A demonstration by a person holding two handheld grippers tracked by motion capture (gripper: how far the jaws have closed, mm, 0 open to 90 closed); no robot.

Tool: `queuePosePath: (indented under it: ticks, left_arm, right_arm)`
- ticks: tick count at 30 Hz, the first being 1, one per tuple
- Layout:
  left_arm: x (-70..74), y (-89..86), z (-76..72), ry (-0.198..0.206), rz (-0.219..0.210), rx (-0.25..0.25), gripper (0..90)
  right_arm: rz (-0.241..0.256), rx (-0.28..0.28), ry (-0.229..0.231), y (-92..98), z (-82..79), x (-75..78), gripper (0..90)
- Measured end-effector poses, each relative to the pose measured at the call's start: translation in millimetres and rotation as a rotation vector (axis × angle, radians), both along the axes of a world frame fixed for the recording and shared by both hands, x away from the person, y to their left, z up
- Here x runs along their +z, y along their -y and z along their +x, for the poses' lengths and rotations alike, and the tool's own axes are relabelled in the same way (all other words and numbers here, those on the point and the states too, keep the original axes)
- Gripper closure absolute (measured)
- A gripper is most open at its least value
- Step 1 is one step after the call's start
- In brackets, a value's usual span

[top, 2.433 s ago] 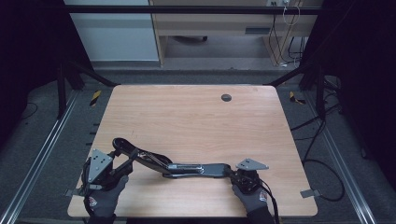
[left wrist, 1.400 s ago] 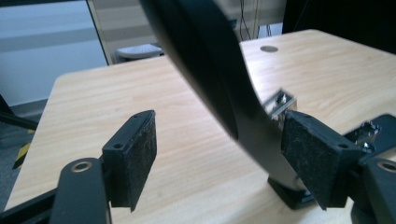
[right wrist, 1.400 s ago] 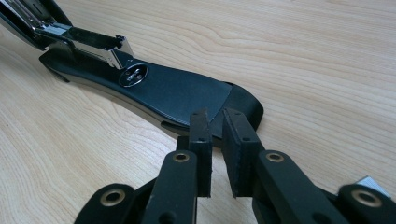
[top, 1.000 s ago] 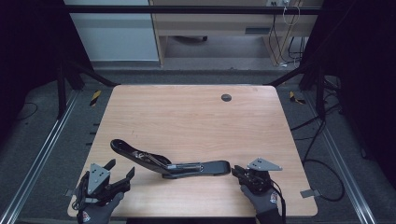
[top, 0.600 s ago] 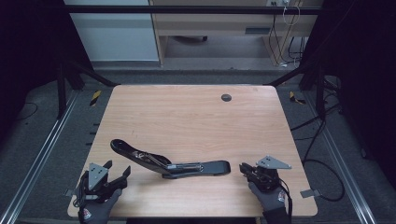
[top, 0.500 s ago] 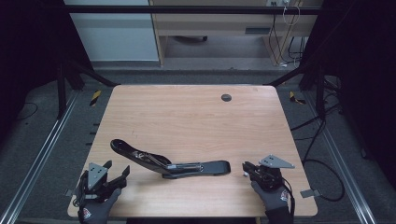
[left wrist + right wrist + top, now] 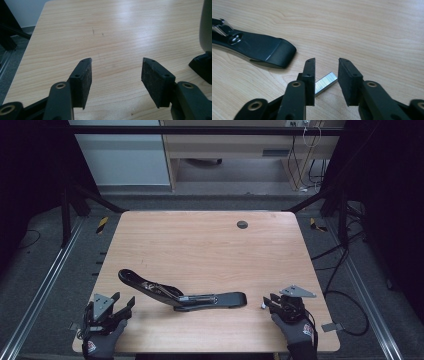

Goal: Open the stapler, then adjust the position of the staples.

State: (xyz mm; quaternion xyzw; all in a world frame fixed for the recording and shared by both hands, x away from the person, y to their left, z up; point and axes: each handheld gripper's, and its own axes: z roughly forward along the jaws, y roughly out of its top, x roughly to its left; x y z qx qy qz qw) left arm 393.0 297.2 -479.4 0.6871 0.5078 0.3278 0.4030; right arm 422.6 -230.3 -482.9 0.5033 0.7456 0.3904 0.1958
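Both tongs have pulled back toward the near edge since the earlier frames, when they were right at the stapler's two ends; the stapler has stayed put. Right tongs (image 7: 272, 303) sit low over the desk (image 7: 210, 245), jaws apart, and a staple strip (image 7: 325, 83) lies flat on the wood between them, slanting, its near end tucked behind the left jaw; from the right gripper view I can't tell if it touches that jaw. Just beyond and to the left of these tongs, the opened stapler (image 7: 182, 294) lies with its rounded black base end (image 7: 274, 53) closest. Left tongs (image 7: 122, 304) hover jaws wide apart, nothing between them but bare wood; the stapler's raised arm lies ahead and to their right. Far off past both, a small dark round spot (image 7: 242, 224) on the desk.
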Motion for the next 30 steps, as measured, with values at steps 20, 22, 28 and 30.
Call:
queuePosePath:
  ticks: [20,22,28,30]
  left_arm:
    - [-5.9,-1.4,1.6,0.000,0.057,0.011,46.0]
    - [-6.0,-1.4,1.6,0.000,0.055,0.011,46.0]
    - [-7.9,-1.7,2.6,-0.011,0.040,0.008,47.6]
    - [-8.4,-2.3,2.7,-0.009,0.032,0.010,47.3]
  right_arm:
    - [-0.025,-0.052,-0.069,-7.0,3.4,-11.2,65.8]
    - [-0.022,-0.046,-0.064,-6.1,3.4,-10.7,66.0]
    - [-0.023,-0.048,-0.080,-10.2,5.1,-11.6,66.8]
    - [-0.029,-0.046,-0.076,-10.9,6.7,-11.4,67.2]
